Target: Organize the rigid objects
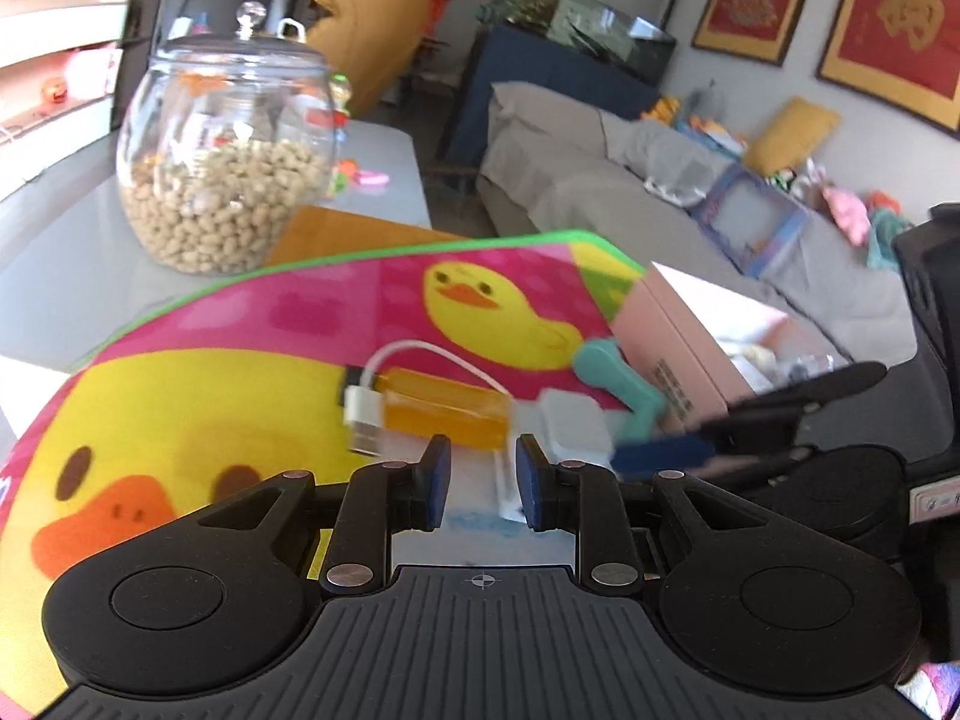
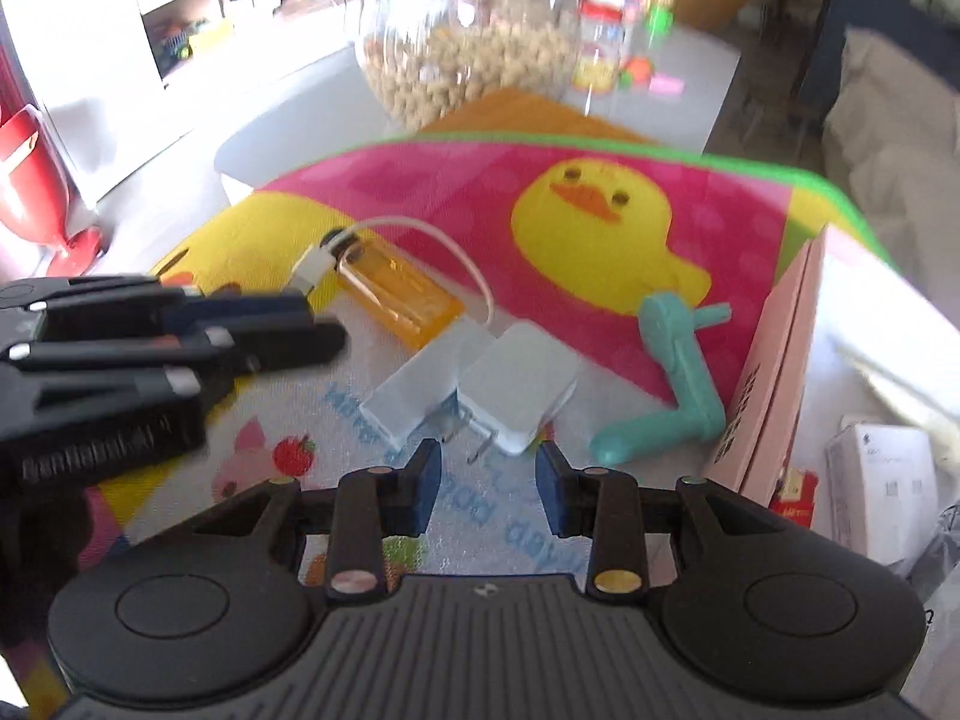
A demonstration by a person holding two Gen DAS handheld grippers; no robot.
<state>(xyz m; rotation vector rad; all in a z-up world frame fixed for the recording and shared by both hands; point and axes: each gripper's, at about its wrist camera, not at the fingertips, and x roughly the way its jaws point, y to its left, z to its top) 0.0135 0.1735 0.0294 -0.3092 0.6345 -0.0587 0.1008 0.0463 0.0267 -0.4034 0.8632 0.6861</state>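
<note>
On a duck-print mat (image 1: 288, 324) lie an orange see-through lighter-like block (image 1: 444, 414) with a white USB cable (image 1: 366, 414), two white charger plugs (image 2: 522, 390) (image 2: 414, 396) and a teal crank handle (image 2: 672, 384). My left gripper (image 1: 483, 483) hovers just short of the orange block, its jaws close together with nothing between them. My right gripper (image 2: 489, 480) is open above the plug prongs and holds nothing. In the left wrist view the right gripper (image 1: 690, 450) comes in blurred from the right. The right wrist view has the left gripper (image 2: 288, 324) at the left.
A lidded glass jar of beans (image 1: 228, 162) stands behind the mat on the grey table (image 1: 60, 252). A pink box (image 2: 774, 372) stands open at the mat's right edge, with a white carton (image 2: 882, 480) beyond it. A grey sofa (image 1: 600, 180) lies past the table.
</note>
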